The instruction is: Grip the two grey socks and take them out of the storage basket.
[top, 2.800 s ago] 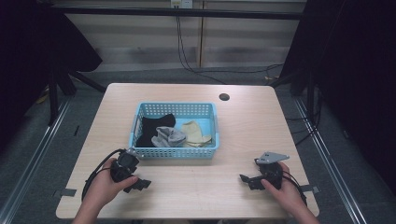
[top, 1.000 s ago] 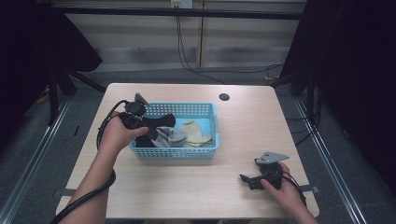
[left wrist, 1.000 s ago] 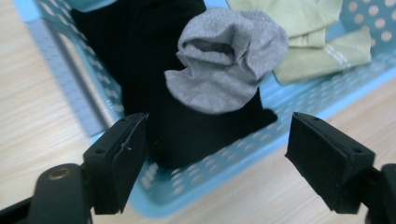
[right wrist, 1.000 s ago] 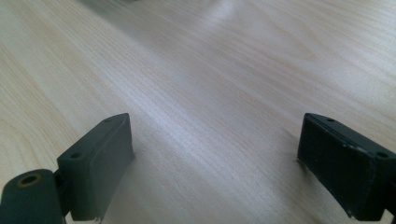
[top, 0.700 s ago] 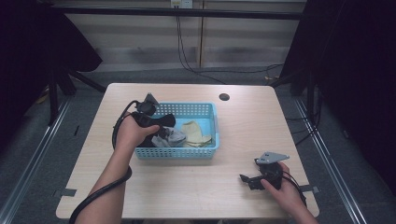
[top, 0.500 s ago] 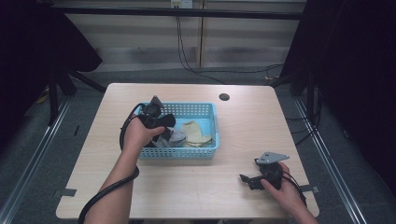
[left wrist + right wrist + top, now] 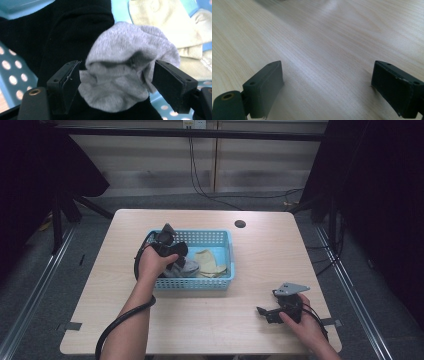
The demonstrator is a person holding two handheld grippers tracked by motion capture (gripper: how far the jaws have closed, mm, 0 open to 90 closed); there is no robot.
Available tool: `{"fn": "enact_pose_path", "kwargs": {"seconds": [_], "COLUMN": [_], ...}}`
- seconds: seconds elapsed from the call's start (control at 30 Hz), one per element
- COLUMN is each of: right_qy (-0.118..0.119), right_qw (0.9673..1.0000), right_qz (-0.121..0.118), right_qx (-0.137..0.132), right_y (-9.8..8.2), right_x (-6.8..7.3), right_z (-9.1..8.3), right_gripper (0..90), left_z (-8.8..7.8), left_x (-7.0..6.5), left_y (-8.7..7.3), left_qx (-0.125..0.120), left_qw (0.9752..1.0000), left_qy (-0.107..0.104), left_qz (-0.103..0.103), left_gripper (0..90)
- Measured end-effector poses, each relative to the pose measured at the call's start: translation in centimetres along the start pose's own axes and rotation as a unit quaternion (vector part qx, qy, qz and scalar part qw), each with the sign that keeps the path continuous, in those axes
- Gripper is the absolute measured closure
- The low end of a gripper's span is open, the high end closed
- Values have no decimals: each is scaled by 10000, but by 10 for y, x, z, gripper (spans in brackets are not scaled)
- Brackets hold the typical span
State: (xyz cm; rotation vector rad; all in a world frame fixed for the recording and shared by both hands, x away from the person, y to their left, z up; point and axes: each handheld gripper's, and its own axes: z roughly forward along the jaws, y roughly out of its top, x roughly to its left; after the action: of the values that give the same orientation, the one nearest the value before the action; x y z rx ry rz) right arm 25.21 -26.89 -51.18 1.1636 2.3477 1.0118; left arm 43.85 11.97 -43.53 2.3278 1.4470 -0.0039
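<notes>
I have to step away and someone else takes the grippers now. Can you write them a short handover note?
Left gripper: open, down in the blue basket, fingers either side of the grey sock; not clamped yet.
Right gripper: open, holding nothing, low over the bare table near its right front.
Also in the basket: black sock, beige socks.
Done: nothing taken out.
Left: close on the grey sock and lift it, probably the others after.

— High view: fixed above the near edge of the table (image 7: 210,320), facing forward and down, far off.

— Left gripper view: very close between its own fingers (image 7: 65,85), facing the grey sock (image 7: 125,72) in the basket (image 7: 220,240) shared with high view. Right gripper view: low over bare tabletop, close beyond its fingers (image 7: 265,87).
</notes>
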Motion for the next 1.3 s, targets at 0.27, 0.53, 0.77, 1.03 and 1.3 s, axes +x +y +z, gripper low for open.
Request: {"fn": "enact_pose_path", "kwargs": {"seconds": [0.27,0.53,0.77,1.03,1.3], "right_qy": [1,7,8,8,8], "right_qw": [10000,10000,10000,10000,10000], "right_qz": [5,4,5,5,5], "right_qx": [5,12,13,12,14], "right_y": [0,0,0,0,0], "right_x": [0,0,0,0,0], "right_z": [0,0,0,0,0], "right_gripper": [98,97,97,97,98], "left_z": [15,1,-5,-17,-10], "left_x": [-4,-6,-15,-19,-18], "left_y": [-1,-1,0,6,6], "left_qx": [92,151,422,527,395], "left_qw": [9999,9987,9970,9972,9984], "left_qy": [-7,36,139,88,121], "left_qz": [133,493,634,524,382], "left_gripper": [254,574,746,836,705]}}
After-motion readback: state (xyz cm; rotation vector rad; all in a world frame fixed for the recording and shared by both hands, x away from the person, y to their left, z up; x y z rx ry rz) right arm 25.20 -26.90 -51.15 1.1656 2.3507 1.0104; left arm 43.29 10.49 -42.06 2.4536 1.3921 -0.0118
